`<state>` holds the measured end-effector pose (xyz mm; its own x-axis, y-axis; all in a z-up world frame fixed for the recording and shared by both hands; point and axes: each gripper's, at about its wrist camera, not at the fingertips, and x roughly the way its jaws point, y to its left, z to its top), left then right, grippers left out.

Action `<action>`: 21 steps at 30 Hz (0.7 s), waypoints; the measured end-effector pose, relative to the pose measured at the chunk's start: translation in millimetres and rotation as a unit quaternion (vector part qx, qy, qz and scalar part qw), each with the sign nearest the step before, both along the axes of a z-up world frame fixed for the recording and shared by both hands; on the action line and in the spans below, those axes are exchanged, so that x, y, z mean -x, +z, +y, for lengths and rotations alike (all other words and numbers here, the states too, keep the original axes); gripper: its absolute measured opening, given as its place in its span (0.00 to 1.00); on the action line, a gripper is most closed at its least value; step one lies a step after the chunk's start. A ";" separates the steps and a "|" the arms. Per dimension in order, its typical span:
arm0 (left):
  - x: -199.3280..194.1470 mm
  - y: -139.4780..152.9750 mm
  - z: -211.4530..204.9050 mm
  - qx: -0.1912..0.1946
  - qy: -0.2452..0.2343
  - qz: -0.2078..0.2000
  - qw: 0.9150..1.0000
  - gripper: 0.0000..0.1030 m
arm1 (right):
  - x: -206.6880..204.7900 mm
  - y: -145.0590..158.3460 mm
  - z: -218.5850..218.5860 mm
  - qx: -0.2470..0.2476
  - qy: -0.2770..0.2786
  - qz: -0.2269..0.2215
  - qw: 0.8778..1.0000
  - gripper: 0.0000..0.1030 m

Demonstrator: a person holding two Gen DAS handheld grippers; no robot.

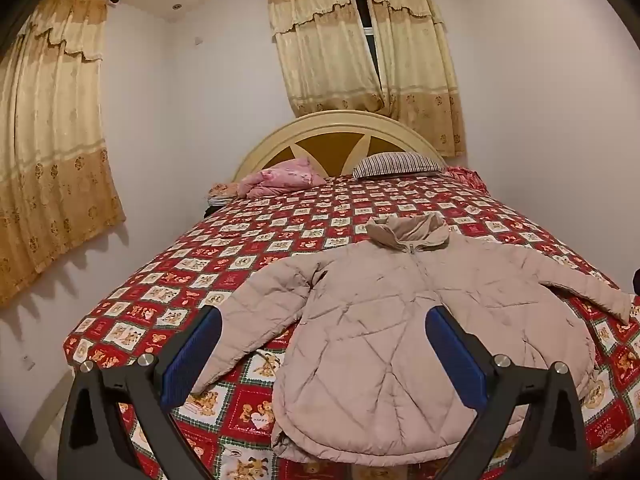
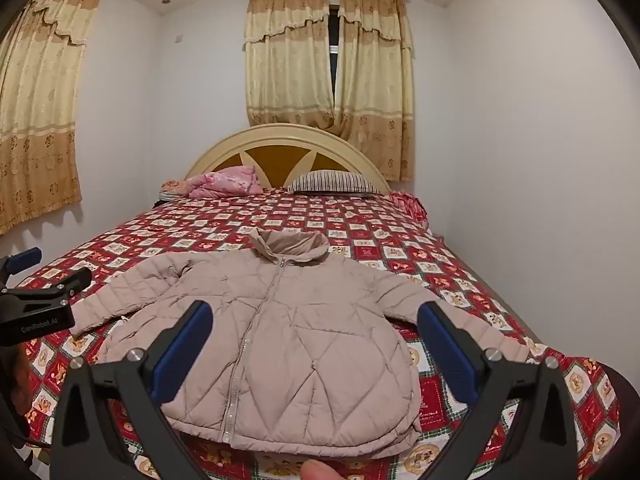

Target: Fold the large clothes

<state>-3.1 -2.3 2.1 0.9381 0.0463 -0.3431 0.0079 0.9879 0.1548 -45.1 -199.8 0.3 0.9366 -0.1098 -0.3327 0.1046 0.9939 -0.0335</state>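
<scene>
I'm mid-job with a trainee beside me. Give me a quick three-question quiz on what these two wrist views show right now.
1. True or false: the puffer jacket lies spread on the bed with its front zipped shut.
2. How do the jaws of the left gripper and the right gripper stand? A) both wide open, holding nothing B) both clamped on a sleeve C) one open, one shut
3. Fill in: the striped pillow rests against the ____.

Key
1. True.
2. A.
3. Headboard.
</scene>
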 end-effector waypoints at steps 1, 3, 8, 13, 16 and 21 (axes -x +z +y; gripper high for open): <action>-1.8 -5.4 -5.7 -0.004 -0.001 0.006 1.000 0.99 | -0.3 -0.9 0.0 0.000 0.000 0.001 1.000 1.00; 0.5 0.4 -9.7 -0.002 -0.001 0.003 1.000 0.99 | -1.4 -3.1 -0.4 -0.001 0.001 0.004 1.000 1.00; -5.0 1.1 3.7 0.018 0.001 0.004 1.000 0.99 | -3.4 -7.4 -4.1 0.000 0.001 0.009 1.000 1.00; -5.1 3.1 6.1 0.019 0.005 0.002 1.000 0.99 | -4.3 -13.1 -5.8 0.001 -0.001 0.009 1.000 1.00; -6.6 2.6 7.5 0.020 0.006 0.002 1.000 0.99 | -4.4 -16.2 -5.8 0.000 -0.003 0.008 1.000 1.00; -6.1 1.5 8.9 0.020 0.006 0.002 1.000 0.99 | -6.1 -16.0 -7.8 -0.003 -0.004 0.011 1.000 1.00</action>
